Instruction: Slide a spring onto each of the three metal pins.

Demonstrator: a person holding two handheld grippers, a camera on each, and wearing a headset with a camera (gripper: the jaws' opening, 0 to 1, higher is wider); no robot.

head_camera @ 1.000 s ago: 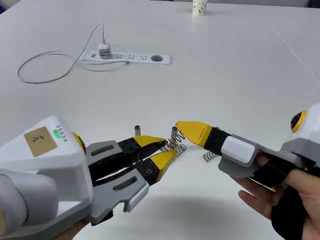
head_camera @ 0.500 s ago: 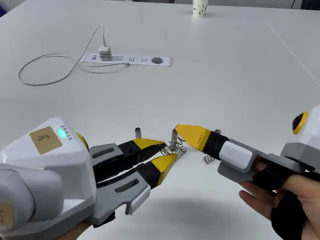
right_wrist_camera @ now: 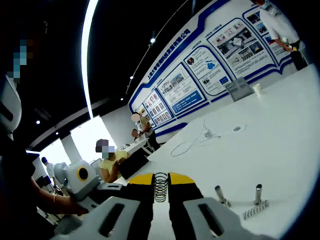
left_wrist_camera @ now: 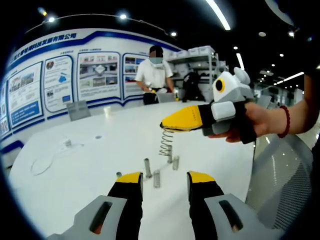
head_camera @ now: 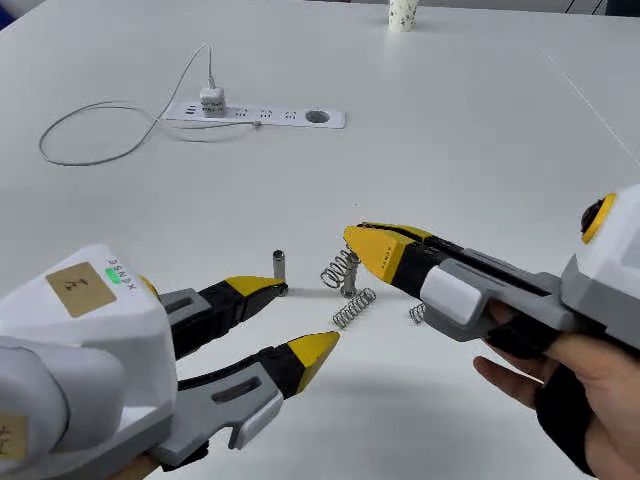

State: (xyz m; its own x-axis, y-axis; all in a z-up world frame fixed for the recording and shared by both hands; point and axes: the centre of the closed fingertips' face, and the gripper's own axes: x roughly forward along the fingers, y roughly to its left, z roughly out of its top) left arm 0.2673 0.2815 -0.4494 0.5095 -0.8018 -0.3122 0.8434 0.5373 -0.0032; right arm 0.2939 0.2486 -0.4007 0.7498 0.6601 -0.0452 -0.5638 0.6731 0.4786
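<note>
My right gripper comes in from the right, shut on a spring that hangs from its tips just above the table. The same spring stands between its yellow jaws in the right gripper view. Below that hanging spring stands a short metal pin, and a second pin stands to its left. A loose spring lies flat on the white table, and another spring is half hidden under the right gripper. My left gripper is open at the lower left, short of the pins, with nothing between its jaws.
A white power strip with a plugged-in charger and a looping cable lies at the back left. A paper cup stands at the far edge. People stand in the room behind the table in both gripper views.
My left gripper has opened and drawn back from the pins. The right gripper has lifted slightly with the spring, which now hangs free over the middle pin.
</note>
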